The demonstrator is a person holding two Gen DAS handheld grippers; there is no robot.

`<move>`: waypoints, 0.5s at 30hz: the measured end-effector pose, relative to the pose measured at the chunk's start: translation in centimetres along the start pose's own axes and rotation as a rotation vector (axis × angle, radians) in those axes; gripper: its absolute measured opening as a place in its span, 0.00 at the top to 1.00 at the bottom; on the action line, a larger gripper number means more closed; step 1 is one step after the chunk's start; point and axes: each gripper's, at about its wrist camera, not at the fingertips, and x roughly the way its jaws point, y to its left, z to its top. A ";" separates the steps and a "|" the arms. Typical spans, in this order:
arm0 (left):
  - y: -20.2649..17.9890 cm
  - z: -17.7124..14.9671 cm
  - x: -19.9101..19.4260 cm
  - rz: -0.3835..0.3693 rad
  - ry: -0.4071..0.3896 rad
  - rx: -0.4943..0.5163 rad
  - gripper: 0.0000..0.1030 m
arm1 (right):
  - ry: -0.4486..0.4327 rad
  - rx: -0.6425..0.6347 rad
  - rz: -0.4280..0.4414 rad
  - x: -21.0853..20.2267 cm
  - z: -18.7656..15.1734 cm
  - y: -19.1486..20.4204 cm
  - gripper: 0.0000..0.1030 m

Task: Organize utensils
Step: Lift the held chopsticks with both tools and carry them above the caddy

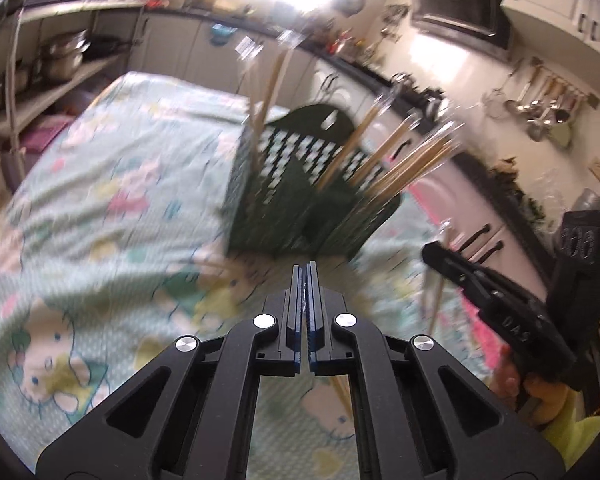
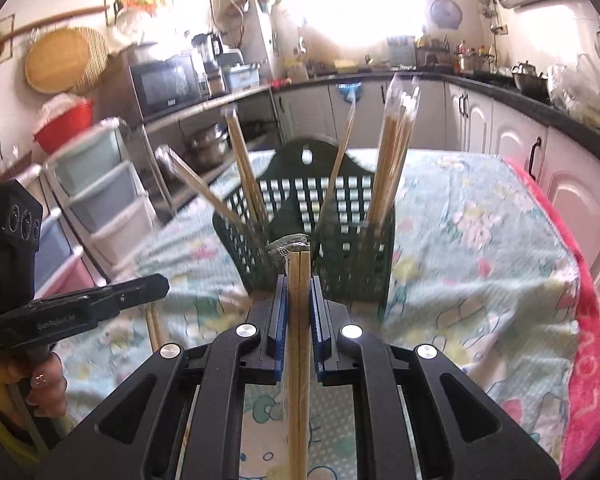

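Blurring smears the left-wrist view: the left gripper [image 1: 305, 268], jaws closed on nothing, faces the far green basket [image 1: 300, 200] of chopsticks [image 1: 400, 164]. In the right-wrist view, the right gripper [image 2: 299, 280] clamps a wrapped chopstick pair [image 2: 299, 340], its lower end cut off, near the basket.

A kitchen surrounds the table [image 2: 480, 216], which is covered by a pale green cartoon-print cloth with a pink towel [image 2: 588, 344] along its right edge. A bright window [image 2: 360, 0] on the far wall floods the room with glare. Dark countertops [image 2: 512, 98] run over white cabinets [image 2: 508, 140] with black handles along the far and right walls. At left, a microwave [image 2: 166, 82] sits on a shelf, with a red bowl [image 2: 66, 124] and stacked plastic drawers [image 2: 100, 196] nearer. A round woven tray [image 2: 58, 60] hangs on the left wall. In the left wrist view, ladles [image 1: 544, 104] hang from a wall rail beneath an oven [image 1: 460, 0].
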 end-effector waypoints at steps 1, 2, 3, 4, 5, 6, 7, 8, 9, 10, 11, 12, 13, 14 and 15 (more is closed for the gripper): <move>-0.5 0.4 -0.3 -0.008 -0.013 0.014 1.00 | -0.012 0.001 -0.001 -0.3 0.2 0.0 0.90; -0.9 0.9 -0.5 -0.016 -0.024 0.025 1.00 | -0.027 0.002 -0.002 -0.7 0.5 -0.1 0.90; -1.4 1.3 -0.7 -0.027 -0.036 0.037 1.00 | -0.043 0.001 -0.003 -1.1 0.9 -0.2 0.90; -2.1 1.8 -0.9 -0.036 -0.052 0.055 1.00 | -0.054 0.001 -0.004 -1.4 1.2 -0.3 0.90; -2.6 2.2 -1.1 -0.041 -0.064 0.069 1.00 | -0.066 0.001 -0.005 -1.6 1.4 -0.4 0.90; -3.3 2.8 -1.3 -0.047 -0.076 0.090 1.00 | -0.077 0.001 -0.006 -1.9 1.7 -0.4 0.90; -3.7 3.2 -1.5 -0.055 -0.084 0.102 1.00 | -0.091 0.001 -0.007 -2.1 2.1 -0.4 0.90; -4.3 3.8 -1.7 -0.063 -0.097 0.118 1.00 | -0.103 0.001 -0.009 -2.4 2.3 -0.4 0.90; -4.8 4.3 -1.8 -0.068 -0.107 0.130 1.00 | -0.120 -0.003 -0.010 -2.8 2.7 -0.4 0.90; -5.2 4.7 -2.0 -0.075 -0.117 0.139 1.00 | -0.134 -0.007 -0.012 -3.1 2.9 -0.3 0.90; -5.6 5.2 -2.3 -0.081 -0.128 0.149 1.00 | -0.146 -0.011 -0.014 -3.4 3.2 -0.3 0.90; -6.1 5.5 -2.4 -0.085 -0.138 0.156 1.00 | -0.158 -0.013 -0.016 -3.7 3.4 -0.3 0.90; -6.6 6.0 -2.7 -0.090 -0.153 0.169 1.00 | -0.170 -0.015 -0.017 -4.0 3.7 -0.3 0.90; -7.0 6.4 -3.1 -0.092 -0.167 0.180 1.00 | -0.181 -0.015 -0.017 -4.2 3.9 -0.3 0.90; -7.5 6.9 -3.4 -0.096 -0.185 0.192 1.00 | -0.194 -0.013 -0.017 -4.4 4.2 -0.4 0.90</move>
